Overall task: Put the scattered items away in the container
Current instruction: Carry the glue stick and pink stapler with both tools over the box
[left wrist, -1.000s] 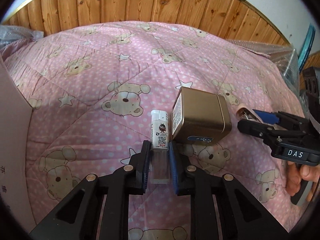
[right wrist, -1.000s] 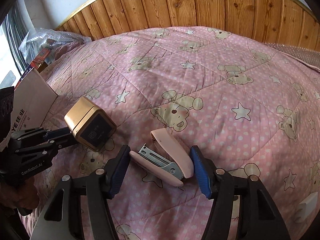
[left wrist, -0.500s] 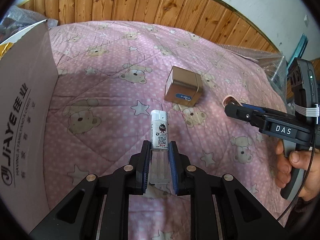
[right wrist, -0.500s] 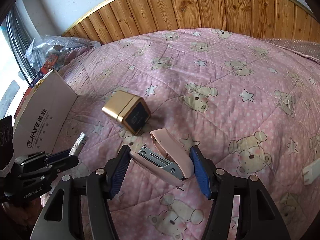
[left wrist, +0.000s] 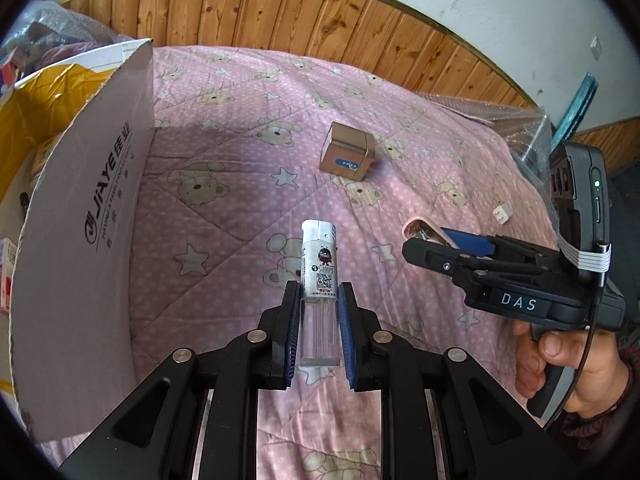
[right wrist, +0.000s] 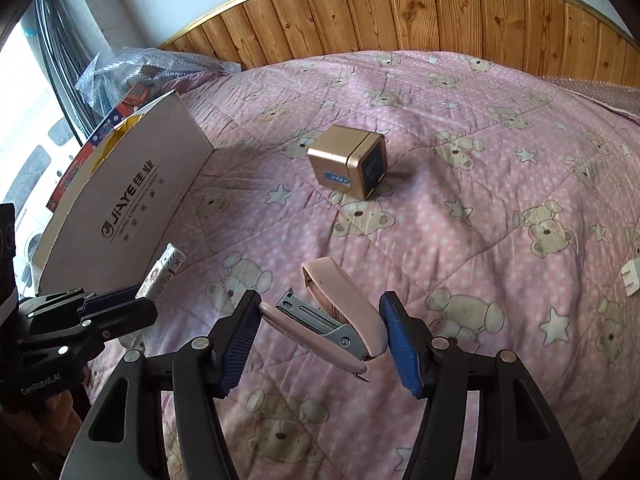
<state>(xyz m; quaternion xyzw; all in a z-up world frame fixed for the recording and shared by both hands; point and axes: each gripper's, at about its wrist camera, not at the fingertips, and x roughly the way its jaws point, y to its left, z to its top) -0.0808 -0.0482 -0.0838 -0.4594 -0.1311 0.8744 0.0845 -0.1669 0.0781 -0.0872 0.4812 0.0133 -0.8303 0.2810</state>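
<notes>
My left gripper (left wrist: 319, 330) is shut on a clear lighter with a silver top (left wrist: 319, 276) and holds it above the pink bear quilt; both show in the right wrist view (right wrist: 162, 272). My right gripper (right wrist: 318, 340) is shut on a pink stapler (right wrist: 340, 312), lifted off the quilt; it shows in the left wrist view (left wrist: 424, 234). A white cardboard box (left wrist: 92, 208) with a raised flap stands at the left, also in the right wrist view (right wrist: 128, 208). A gold square tin (left wrist: 347, 156) lies on the quilt, seen too in the right wrist view (right wrist: 348, 162).
A small white plug (left wrist: 501, 213) lies on the quilt at the right, also in the right wrist view (right wrist: 632, 276). A wooden headboard (right wrist: 440, 12) backs the bed. Bubble wrap and packets (right wrist: 136, 68) are piled behind the box.
Both grippers have risen and pulled back from the quilt with the lighter and the stapler held. The box has come further into view at the left.
</notes>
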